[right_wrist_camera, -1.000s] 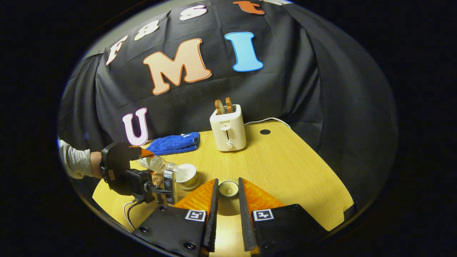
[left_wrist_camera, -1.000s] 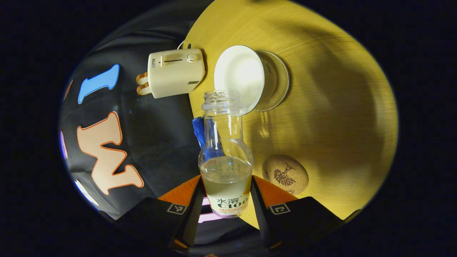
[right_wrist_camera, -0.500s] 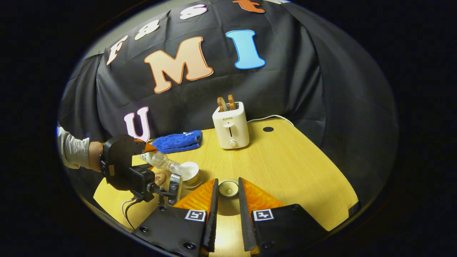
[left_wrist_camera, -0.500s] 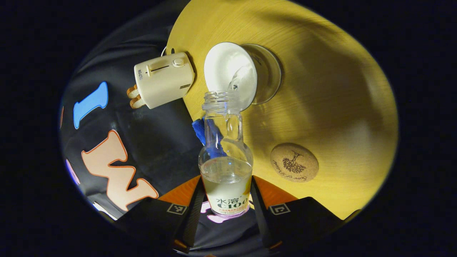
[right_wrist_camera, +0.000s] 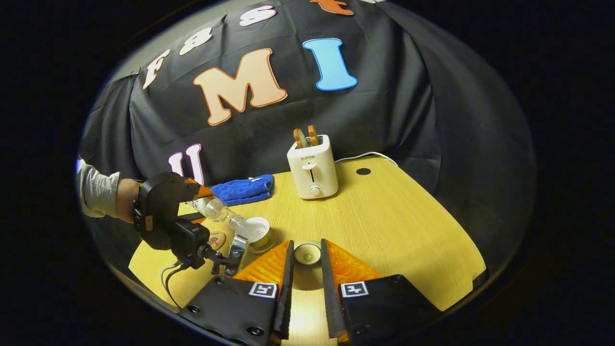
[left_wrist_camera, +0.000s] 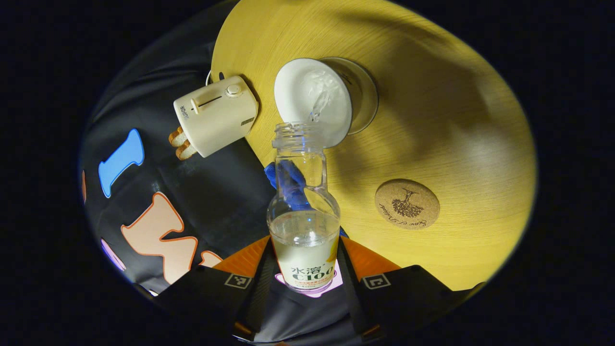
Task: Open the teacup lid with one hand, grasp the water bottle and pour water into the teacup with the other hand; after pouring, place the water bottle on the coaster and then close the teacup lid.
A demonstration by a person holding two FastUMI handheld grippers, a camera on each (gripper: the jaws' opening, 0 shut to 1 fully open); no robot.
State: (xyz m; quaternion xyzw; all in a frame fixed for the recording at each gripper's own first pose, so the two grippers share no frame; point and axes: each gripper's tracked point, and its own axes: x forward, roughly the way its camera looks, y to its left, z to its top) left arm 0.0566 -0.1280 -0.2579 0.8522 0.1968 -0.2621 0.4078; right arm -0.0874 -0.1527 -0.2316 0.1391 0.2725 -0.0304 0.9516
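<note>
The left gripper [left_wrist_camera: 304, 269] has both its fingers pressed on the sides of a clear glass water bottle with a white label [left_wrist_camera: 304, 211], so the bottle is gripped tight. The bottle is tipped over, and its open mouth sits just above a round white teacup [left_wrist_camera: 312, 101] on a clear glass saucer [left_wrist_camera: 367, 93]. A thin stream of water [left_wrist_camera: 318, 103] runs from the mouth down into the cup — the pour is under way. There is water left in the lower part of the bottle. A round brown cork coaster with a small tree drawn on it [left_wrist_camera: 407, 203] lies bare on the yellow wooden table [left_wrist_camera: 456, 120], near the cup and apart from it. In the right gripper view, the right gripper [right_wrist_camera: 305, 259] holds a small round white teacup lid [right_wrist_camera: 307, 253] between its fingers, up off the table and just beside the cup. A cream toaster with two brown slices sticking out of the top [right_wrist_camera: 313, 166] stands well behind the cup — a folded blue cloth [right_wrist_camera: 242, 189] lies behind the cup too. A hand in a grey sleeve [right_wrist_camera: 98, 193] holds the left gripper.
</note>
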